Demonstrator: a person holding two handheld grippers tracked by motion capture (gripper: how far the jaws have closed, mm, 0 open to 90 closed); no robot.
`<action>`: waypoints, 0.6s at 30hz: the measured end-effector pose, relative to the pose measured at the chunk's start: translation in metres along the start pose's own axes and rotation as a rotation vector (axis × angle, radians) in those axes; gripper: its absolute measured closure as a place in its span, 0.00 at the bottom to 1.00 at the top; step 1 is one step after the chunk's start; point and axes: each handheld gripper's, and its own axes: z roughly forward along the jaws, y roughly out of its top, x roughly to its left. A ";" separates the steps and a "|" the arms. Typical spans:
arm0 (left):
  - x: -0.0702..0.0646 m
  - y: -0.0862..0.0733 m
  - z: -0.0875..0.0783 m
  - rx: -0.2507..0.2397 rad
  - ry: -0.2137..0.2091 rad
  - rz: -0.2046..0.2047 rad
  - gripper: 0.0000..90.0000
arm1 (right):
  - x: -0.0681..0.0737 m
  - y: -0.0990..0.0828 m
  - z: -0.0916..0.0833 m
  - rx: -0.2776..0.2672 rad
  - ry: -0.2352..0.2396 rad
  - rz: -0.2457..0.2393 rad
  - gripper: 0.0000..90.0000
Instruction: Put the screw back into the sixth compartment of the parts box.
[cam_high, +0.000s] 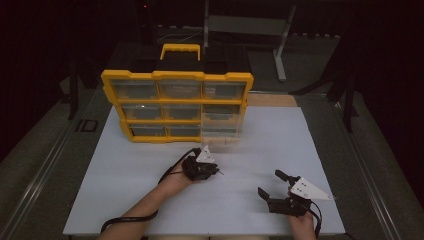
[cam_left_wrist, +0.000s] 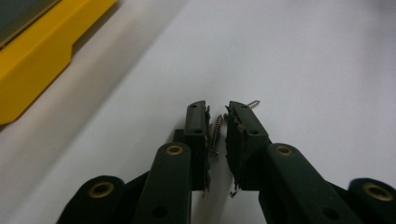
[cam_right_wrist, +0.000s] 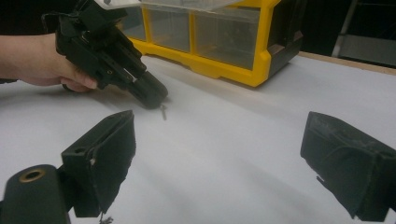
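A small screw (cam_left_wrist: 215, 134) lies on the white mat between the jaws of my left gripper (cam_left_wrist: 217, 109). The jaws stand a narrow gap apart, and the screw rests near the left pad with a sliver of space on its other side. A second screw (cam_left_wrist: 253, 103) lies just past the right jaw's tip. From above, the left gripper (cam_high: 217, 172) points right, close in front of the yellow organizer (cam_high: 177, 107). My right gripper (cam_high: 269, 183) rests open near the mat's front right. In its own view the right gripper (cam_right_wrist: 217, 140) holds nothing and looks toward the left gripper (cam_right_wrist: 149, 95) and a screw (cam_right_wrist: 163, 111).
The yellow organizer has several clear drawers, and its lower right drawer (cam_high: 220, 127) stands pulled out toward me. The white mat (cam_high: 125, 200) covers the table. Dark stands and a metal frame (cam_high: 282, 45) rise behind it.
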 end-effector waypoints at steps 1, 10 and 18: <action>0.000 0.000 0.000 0.002 -0.008 0.000 0.91 | 0.000 0.000 0.000 0.000 0.000 0.000 0.12; -0.001 0.002 0.000 0.018 -0.014 0.011 0.98 | 0.000 0.000 0.000 0.002 0.001 -0.002 0.12; -0.007 0.000 -0.009 -0.003 0.019 0.028 0.98 | 0.000 0.000 0.000 -0.002 0.000 0.001 0.12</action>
